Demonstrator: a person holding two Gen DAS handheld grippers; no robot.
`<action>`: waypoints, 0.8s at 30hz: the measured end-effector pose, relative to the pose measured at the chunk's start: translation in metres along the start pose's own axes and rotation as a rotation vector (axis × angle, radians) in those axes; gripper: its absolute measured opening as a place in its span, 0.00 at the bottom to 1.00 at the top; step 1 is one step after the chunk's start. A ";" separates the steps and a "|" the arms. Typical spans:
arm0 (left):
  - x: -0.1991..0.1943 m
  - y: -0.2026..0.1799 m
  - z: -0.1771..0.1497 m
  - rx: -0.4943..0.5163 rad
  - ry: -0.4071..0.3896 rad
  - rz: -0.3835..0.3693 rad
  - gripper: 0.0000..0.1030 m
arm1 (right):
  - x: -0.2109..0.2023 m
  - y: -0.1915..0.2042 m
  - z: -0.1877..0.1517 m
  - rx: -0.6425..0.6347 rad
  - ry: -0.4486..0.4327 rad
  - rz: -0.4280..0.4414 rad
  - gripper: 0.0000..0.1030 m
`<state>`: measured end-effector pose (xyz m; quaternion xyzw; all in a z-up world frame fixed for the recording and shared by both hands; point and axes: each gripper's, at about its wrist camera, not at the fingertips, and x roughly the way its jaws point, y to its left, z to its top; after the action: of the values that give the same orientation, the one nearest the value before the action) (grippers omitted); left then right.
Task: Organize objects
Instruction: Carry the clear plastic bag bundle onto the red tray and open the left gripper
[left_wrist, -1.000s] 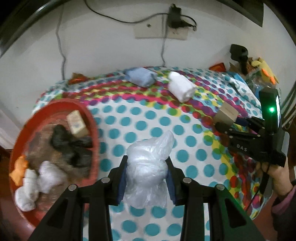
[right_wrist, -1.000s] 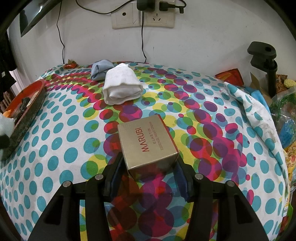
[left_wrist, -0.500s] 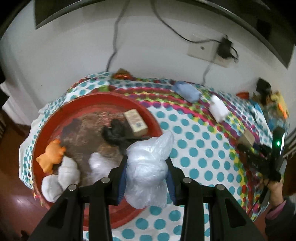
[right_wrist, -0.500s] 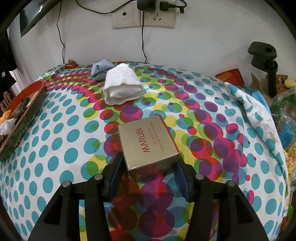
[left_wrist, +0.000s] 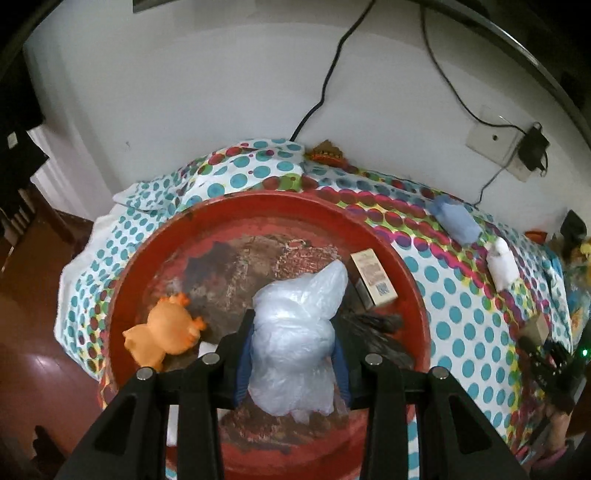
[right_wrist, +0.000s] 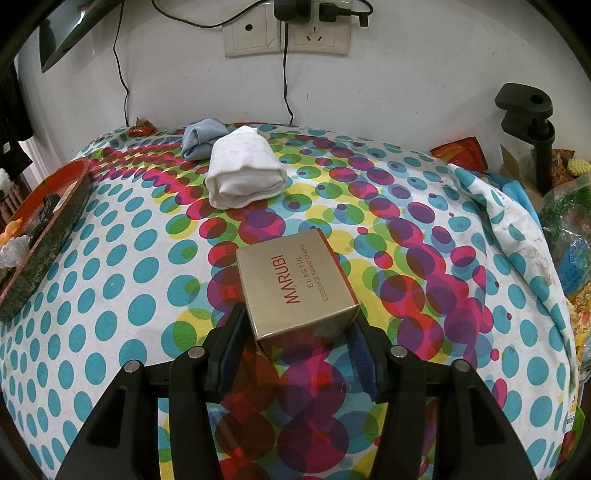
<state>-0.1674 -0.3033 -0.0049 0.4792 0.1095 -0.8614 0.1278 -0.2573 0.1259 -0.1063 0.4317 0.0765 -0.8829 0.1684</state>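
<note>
While left fingers (left_wrist: 293, 354) clamp plastic bag (left_wrist: 295, 332) over red tray (left_wrist: 413, 280), right fingers (right_wrist: 297, 347) grip cream box (right_wrist: 295, 284).

Background around the dotted surface

A white wall (right_wrist: 406, 74) rises behind the surface (right_wrist: 110, 280), which is covered with a cloth of teal, pink and yellow dots. A double wall socket (right_wrist: 286, 35) carries a black plug (right_wrist: 291, 11), and a thin black cable (right_wrist: 286, 85) drops from it to the cloth's far edge. At the right stands a black clamp stand (right_wrist: 528, 118), with a red snack packet (right_wrist: 458, 155) and a heap of bags (right_wrist: 569, 221) beside it. In the left wrist view, dark reddish wooden floor (left_wrist: 33, 362) shows below the cloth's edge.
</note>
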 end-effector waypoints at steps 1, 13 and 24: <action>0.005 0.004 0.003 -0.004 0.001 0.017 0.36 | 0.000 0.000 0.000 0.000 0.000 0.000 0.50; 0.073 0.034 0.033 -0.006 0.069 0.162 0.36 | 0.000 -0.001 0.000 -0.001 0.001 0.001 0.50; 0.110 0.064 0.034 -0.061 0.124 0.163 0.37 | 0.000 0.000 0.000 -0.002 0.001 0.000 0.50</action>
<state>-0.2300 -0.3874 -0.0855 0.5346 0.1041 -0.8132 0.2049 -0.2573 0.1259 -0.1065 0.4319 0.0772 -0.8826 0.1689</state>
